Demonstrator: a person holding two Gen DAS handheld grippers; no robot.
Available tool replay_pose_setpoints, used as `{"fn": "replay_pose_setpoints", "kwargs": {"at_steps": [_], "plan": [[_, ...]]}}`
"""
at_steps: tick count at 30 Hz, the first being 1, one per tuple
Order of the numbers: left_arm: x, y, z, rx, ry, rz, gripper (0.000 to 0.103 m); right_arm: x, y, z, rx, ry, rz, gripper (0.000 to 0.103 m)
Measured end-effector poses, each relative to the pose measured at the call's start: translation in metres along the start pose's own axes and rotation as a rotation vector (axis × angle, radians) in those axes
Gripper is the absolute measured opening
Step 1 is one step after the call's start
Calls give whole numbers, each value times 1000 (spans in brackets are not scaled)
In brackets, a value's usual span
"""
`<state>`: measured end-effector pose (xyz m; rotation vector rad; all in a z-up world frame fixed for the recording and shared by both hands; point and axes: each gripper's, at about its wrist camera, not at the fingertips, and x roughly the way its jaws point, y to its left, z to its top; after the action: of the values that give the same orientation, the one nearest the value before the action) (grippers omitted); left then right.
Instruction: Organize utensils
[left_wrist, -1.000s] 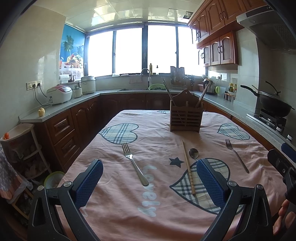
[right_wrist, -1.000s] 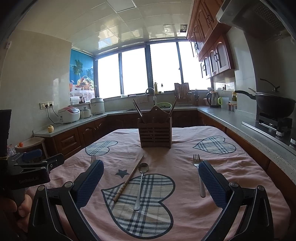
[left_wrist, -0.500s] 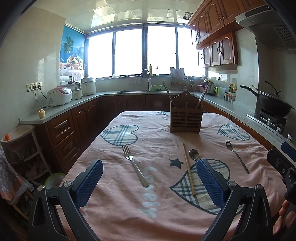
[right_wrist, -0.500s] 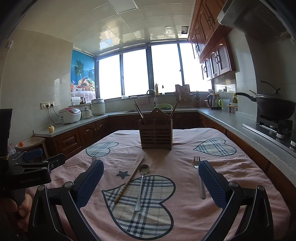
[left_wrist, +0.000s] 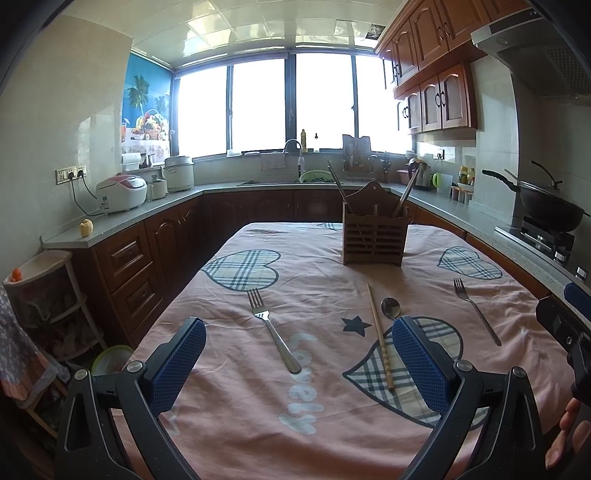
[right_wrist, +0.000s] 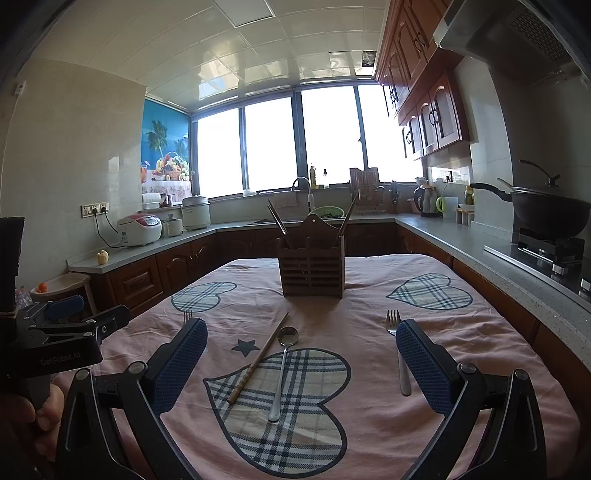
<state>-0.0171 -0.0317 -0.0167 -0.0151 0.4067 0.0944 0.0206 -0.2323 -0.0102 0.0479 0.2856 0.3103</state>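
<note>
Both grippers hover level above the near end of the pink tablecloth (right_wrist: 369, 295), pointing forward toward the wooden utensil holder (right_wrist: 312, 271) standing upright well ahead. The left gripper (left_wrist: 299, 354) has its jaws spread wide and empty; a fork (left_wrist: 271, 328) lies on the cloth between them, and a single chopstick (left_wrist: 378, 336) lies just inside the right jaw, with a spoon (left_wrist: 390, 307) bowl showing just ahead of that jaw. The right gripper (right_wrist: 301, 358) is likewise spread wide and holds nothing; the chopstick and spoon lie side by side between its jaws, while a second fork (right_wrist: 400, 354) sits just inside its right jaw. A hand (right_wrist: 26, 410) holding the left gripper's grip shows at the left edge of the right wrist view
</note>
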Motion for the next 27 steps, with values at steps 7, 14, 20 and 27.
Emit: {"fn": "replay_pose_setpoints", "kwargs": {"at_steps": [7,14,20,27], "plan": [[0,-1,-1,5,4,-3,102,0,0,0,1,-1,0,103],[0,-2,-1,6,7,-3,102,0,0,0,1,-1,0,103],[0,-4,0,6,7,-4,102,0,0,0,0,-1,0,103],[0,-4,1,6,7,-4,102,0,0,0,2,-1,1,103]]}}
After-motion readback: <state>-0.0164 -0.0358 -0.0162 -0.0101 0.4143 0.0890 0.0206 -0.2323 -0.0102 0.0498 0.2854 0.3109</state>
